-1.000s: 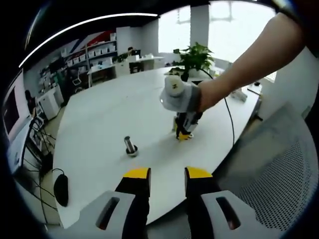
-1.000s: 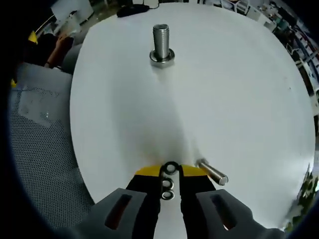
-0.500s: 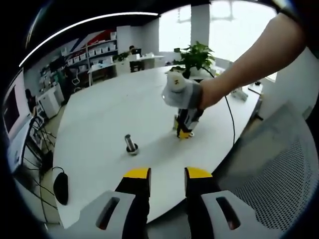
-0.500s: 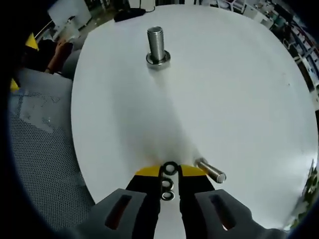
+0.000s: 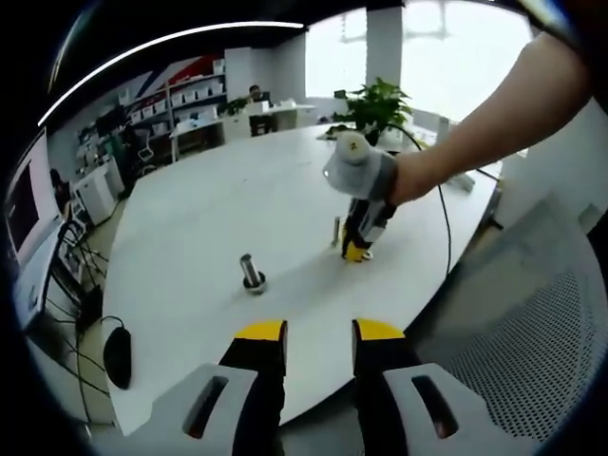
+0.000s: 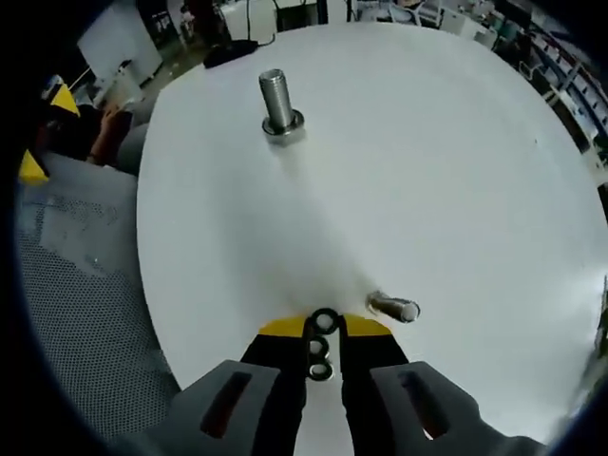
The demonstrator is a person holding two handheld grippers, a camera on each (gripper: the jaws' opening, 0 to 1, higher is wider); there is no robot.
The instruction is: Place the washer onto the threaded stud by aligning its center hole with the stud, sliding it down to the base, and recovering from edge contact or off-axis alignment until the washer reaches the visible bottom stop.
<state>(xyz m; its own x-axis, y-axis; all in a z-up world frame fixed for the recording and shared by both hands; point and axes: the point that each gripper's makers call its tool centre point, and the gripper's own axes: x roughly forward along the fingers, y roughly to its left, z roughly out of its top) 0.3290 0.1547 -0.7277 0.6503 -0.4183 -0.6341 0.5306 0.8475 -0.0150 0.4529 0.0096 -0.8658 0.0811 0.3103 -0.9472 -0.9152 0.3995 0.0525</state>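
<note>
The person's arm reaches in over the white table [image 5: 190,228], the right gripper [image 5: 355,249] angled tip-down just above the tabletop. Its own view shows the jaws pinching a small dark washer [image 6: 324,320] edge-up between the yellow tips. The left gripper [image 5: 318,334] hangs back at the table edge, jaws spread, nothing between them. The threaded stud [image 6: 275,104] stands upright, well ahead of the washer; a loose bolt [image 6: 393,307] lies just beside the right jaw. A mouse [image 5: 117,357] and mesh chair [image 5: 532,323] sit nearby

The threaded stud [image 6: 278,103] looked like shiny bare metal, the worktop [image 6: 446,190] was smooth matt white, and the chair [image 6: 76,313] at left was grey mesh fabric.
</note>
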